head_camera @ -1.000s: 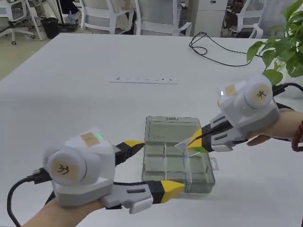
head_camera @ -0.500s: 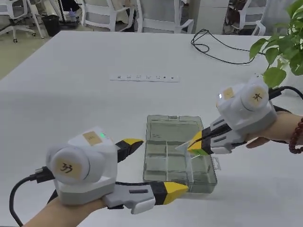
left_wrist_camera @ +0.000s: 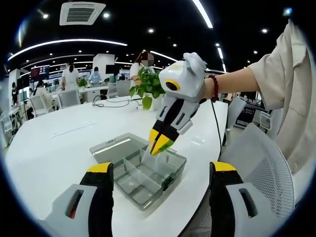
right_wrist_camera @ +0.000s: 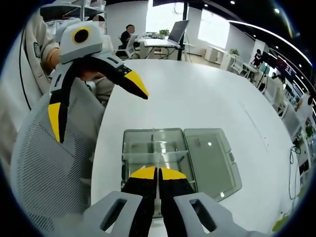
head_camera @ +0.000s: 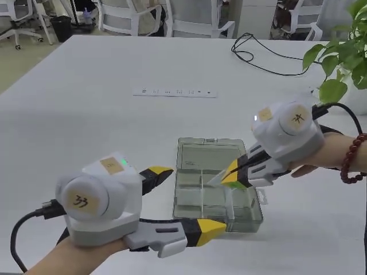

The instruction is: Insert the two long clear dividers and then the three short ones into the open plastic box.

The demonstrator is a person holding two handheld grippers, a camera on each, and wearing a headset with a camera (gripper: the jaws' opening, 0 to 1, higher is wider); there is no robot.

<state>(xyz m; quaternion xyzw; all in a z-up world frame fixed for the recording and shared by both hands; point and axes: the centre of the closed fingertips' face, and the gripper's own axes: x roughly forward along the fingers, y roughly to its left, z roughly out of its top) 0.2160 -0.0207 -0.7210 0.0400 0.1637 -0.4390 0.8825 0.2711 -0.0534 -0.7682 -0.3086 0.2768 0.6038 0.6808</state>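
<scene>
Right gripper (head_camera: 231, 173), jaws pinched on clear divider (head_camera: 215, 179), has edged left over box (head_camera: 248, 220); seating likely next. Left gripper (head_camera: 193, 199) jaws wide, empty, near box.

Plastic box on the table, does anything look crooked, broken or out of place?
Nothing stands out. The plastic box lies flat with its lid open, its fitted dividers upright, and the right gripper holds a clear divider above it.
</scene>
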